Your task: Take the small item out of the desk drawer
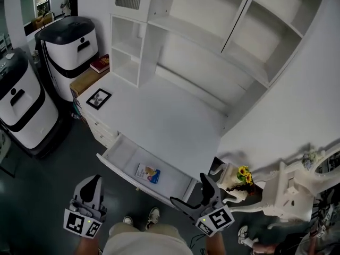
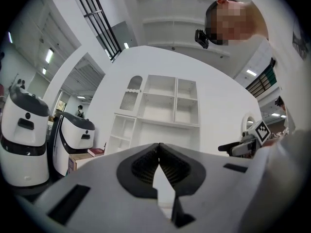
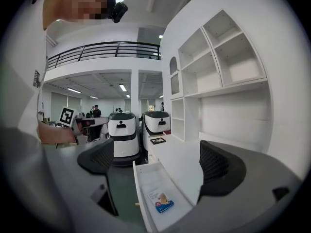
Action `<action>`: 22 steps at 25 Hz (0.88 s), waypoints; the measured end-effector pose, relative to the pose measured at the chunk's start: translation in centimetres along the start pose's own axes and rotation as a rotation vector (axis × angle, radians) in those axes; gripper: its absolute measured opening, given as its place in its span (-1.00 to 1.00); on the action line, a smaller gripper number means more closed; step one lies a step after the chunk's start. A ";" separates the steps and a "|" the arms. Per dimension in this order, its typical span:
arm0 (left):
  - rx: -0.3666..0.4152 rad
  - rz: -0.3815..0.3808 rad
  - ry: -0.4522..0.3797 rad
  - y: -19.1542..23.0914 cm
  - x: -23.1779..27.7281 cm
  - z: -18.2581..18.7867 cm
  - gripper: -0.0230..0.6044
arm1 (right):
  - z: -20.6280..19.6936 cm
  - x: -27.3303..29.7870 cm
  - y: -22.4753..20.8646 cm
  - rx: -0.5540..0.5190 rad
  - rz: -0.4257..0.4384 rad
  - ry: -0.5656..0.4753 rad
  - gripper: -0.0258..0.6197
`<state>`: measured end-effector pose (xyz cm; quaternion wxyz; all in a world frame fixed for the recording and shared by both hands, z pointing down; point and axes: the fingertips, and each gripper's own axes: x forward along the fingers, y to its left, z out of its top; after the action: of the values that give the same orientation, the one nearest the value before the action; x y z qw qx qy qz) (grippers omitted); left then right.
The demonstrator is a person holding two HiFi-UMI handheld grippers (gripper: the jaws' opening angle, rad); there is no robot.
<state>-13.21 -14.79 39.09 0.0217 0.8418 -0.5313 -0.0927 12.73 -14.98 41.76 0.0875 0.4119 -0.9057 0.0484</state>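
The left tool [image 1: 91,186] hangs low by the person's left leg, its jaws pressed together on nothing. Judging by that posture it is parked out of the way, not taking part. Its own camera looks up over the bench toward the white shelving [image 2: 167,101] and not at the work.

Just right of it, the drawer [image 1: 123,154] stands pulled well out from under the white bench [image 1: 159,116], so its floor lies open from above. A framed picture [image 1: 99,98] sits on the bench's far left end, well apart from the drawer.

The small item [image 1: 147,173], a flat packet with a blue edge, lies face up on the drawer floor about midway along and nearer the front rim, with bare floor on either side of it. Nothing leans on it or covers it, which should leave room for a jaw on each side.

The right tool [image 1: 192,191] hovers at the drawer's right end with its jaws spread wide and nothing between them. The right gripper view shows the packet [image 3: 160,199] lying below the gap between the jaws and apart from both, an aim that suggests this tool is lined up to make the pick.

Farther right, yellow flowers [image 1: 243,173] stand on the floor beside the bench.
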 end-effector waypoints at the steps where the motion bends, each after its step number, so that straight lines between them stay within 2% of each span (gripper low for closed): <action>1: 0.003 0.018 -0.001 0.0 0.3 0.1 -0.88 | -0.3 0.7 -0.5 -0.001 0.020 0.012 0.75; 7: 0.025 0.124 0.026 0.2 0.2 -0.3 -0.88 | -5.0 5.1 -2.1 -0.024 0.142 0.129 0.75; 11: 0.036 0.215 0.067 0.8 -1.2 -1.1 -0.88 | -10.5 8.5 -2.4 -0.030 0.229 0.238 0.75; 17: 0.058 0.296 0.121 0.5 -2.4 -1.8 -0.88 | -18.9 13.2 -2.6 -0.124 0.316 0.417 0.75; 22: 0.059 0.397 0.152 0.7 -5.1 -2.3 -0.88 | -25.1 15.8 -1.7 -0.186 0.385 0.530 0.75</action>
<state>-15.52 -10.68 42.14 0.0547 0.7255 -0.6860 -0.0069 6.79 -23.75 69.51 0.3464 0.1966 -0.9131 0.0867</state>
